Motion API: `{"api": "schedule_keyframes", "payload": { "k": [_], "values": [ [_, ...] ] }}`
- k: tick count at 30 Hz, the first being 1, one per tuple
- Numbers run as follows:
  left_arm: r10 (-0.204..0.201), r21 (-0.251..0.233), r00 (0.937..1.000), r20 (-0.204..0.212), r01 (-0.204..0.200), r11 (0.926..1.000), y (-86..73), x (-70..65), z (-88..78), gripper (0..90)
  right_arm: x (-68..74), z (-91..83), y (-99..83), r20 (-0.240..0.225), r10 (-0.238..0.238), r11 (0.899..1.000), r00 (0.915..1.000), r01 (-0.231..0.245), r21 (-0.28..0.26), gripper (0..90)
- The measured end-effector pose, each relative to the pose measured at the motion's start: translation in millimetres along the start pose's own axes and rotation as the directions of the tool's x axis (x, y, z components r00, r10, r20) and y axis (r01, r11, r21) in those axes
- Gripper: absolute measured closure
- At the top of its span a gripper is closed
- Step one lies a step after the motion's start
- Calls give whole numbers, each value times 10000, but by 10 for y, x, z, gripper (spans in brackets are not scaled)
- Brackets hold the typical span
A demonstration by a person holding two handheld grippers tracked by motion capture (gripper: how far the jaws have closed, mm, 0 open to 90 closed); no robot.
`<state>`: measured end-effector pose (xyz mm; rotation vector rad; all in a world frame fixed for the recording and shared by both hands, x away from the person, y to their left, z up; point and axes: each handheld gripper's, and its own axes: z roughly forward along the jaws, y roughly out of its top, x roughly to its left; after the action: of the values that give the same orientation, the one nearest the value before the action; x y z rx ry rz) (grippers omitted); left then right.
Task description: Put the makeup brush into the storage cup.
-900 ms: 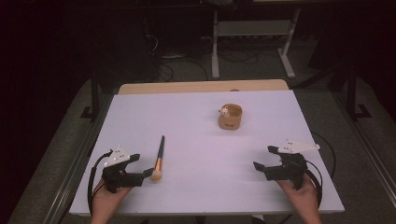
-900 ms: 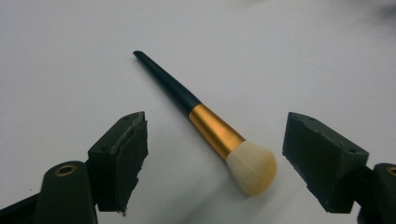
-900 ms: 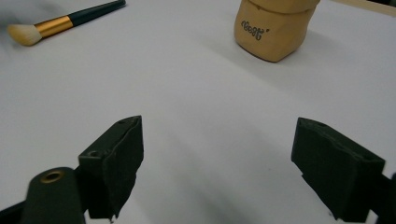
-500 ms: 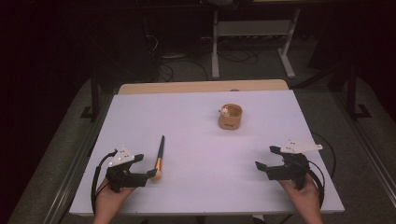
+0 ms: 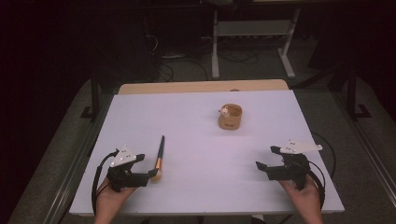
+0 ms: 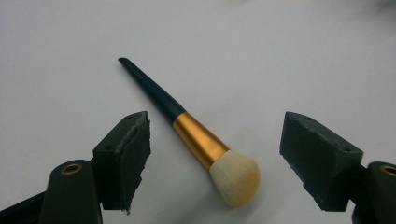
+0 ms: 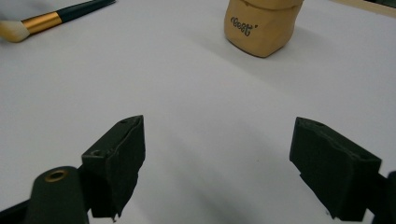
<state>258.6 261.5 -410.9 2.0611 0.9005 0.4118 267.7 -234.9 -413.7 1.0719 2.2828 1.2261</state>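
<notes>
I have the left gripper (image 5: 150,173) at the makeup brush (image 5: 159,157), jaws spread wide; in the left gripper view the cream bristle head (image 6: 236,179) lies between them, with neither pad touching it. The brush lies flat on the white table (image 5: 196,140), well short of the tan cup (image 5: 230,117) and to its left. My right gripper (image 5: 267,158) hangs open over bare tabletop, nearer me than the cup. The cup's side bears looping dark script (image 7: 243,24) I cannot read for certain.

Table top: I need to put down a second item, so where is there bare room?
Free: the wide stretch between the brush and the right gripper, and the far left beside the cup. Crowded: around the left gripper, by the brush head.
</notes>
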Motion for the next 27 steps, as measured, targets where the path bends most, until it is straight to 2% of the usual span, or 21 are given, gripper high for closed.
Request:
{"api": "schedule_keyframes", "payload": {
  "k": [6,9,11,14,19,20,21,22,23,24,25,27],
  "values": [
    [-50,257,9999,-88,53,9997,87,-19,31,259,20,17,15,80,-27,10000,10000,26,81,177],
    [-9,212,9999,-120,12,9998,134,-33,57,282,25,23,27,142,-75,9999,9999,74,88,179],
    [194,426,9997,-168,-187,9989,195,-50,129,282,45,43,43,141,-91,9999,9999,89,119,184],
    [270,847,9994,-225,-250,9961,252,-52,221,287,65,78,53,58,-173,9994,9998,171,308,187],
    [-19,1173,9988,-488,76,9931,329,-39,353,341,102,74,73,183,-428,9987,9989,422,283,194],
    [-124,1524,9973,-717,233,9880,368,-21,406,362,112,62,79,209,-379,9991,9991,374,207,196],
    [-124,1524,9973,-717,233,9880,368,-21,406,376,112,62,79,209,-379,9991,9991,374,207,196],
    [-144,1897,9941,-1078,348,9812,404,9,450,382,94,65,82,153,-381,9991,9992,378,197,196],
    [-144,1897,9941,-1078,348,9812,404,9,450,400,91,68,83,120,-296,9993,9995,294,229,196],
    [-437,2114,9898,-1359,721,9747,426,36,478,422,85,68,85,134,-331,9992,9994,328,231,196],
    [-507,2138,9877,-1482,821,9734,432,49,493,427,83,64,87,142,-352,9991,9993,348,228,197],
    [-567,2258,9881,-1427,882,9702,444,73,518,449,86,51,94,166,-374,9992,9992,371,139,201]
  ]
}}
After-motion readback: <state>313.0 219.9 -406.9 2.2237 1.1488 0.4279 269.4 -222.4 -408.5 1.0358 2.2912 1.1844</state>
